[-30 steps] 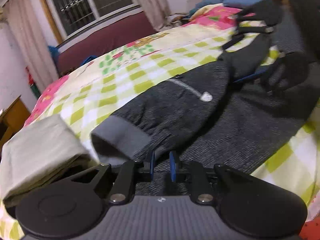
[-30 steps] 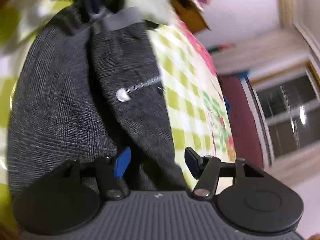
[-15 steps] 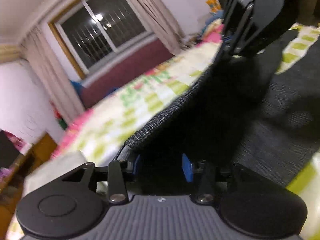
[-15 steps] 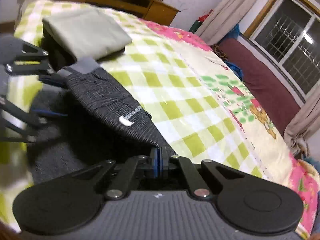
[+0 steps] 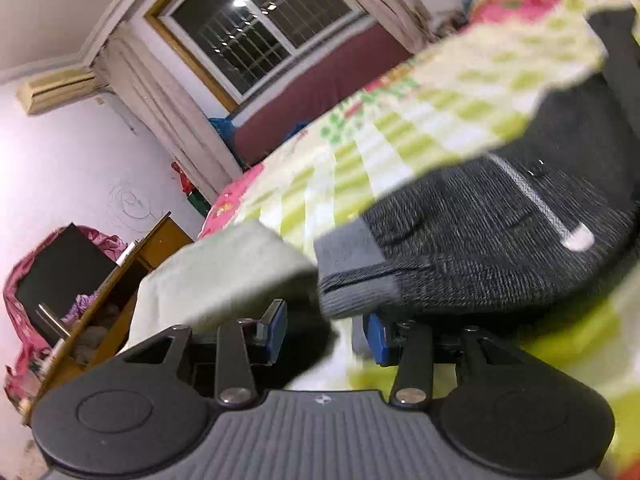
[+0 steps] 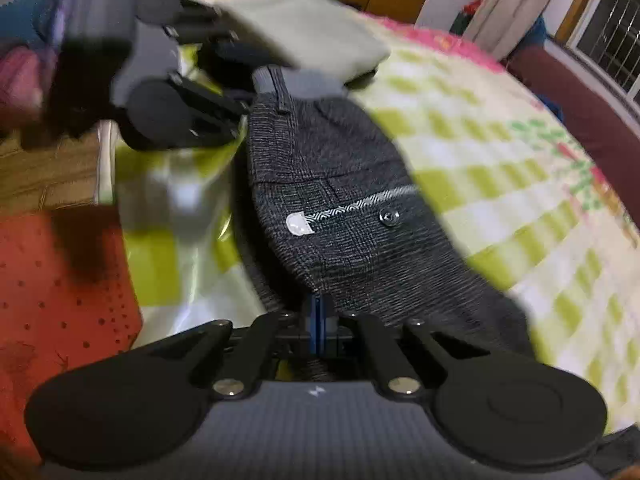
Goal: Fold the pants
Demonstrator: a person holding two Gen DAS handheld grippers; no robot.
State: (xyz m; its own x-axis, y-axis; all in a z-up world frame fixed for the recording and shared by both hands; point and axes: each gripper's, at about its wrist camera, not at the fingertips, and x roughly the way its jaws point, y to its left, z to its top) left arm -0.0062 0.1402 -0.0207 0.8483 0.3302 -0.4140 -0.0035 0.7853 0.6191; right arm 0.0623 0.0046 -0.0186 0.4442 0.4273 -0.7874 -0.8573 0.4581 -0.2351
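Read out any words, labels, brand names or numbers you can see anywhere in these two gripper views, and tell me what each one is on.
No readable text in either view.
Small white emblem on the right gripper body: a logo mark, no letters.
Small pale tab on the dark grey woven pants: blank or too blurred to read.
Faint scribble on the white wall: a drawn swirl, not words.

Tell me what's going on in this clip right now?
A person with a handheld claw in each hand is folding dark grey pants on a bed with a green-checked bedspread. The right claw is shut on the pants fabric at its end. The left claw is open beside the grey cuffs, gripping nothing. The pants lie folded lengthwise, zip pocket up, next to a folded pale green cloth.
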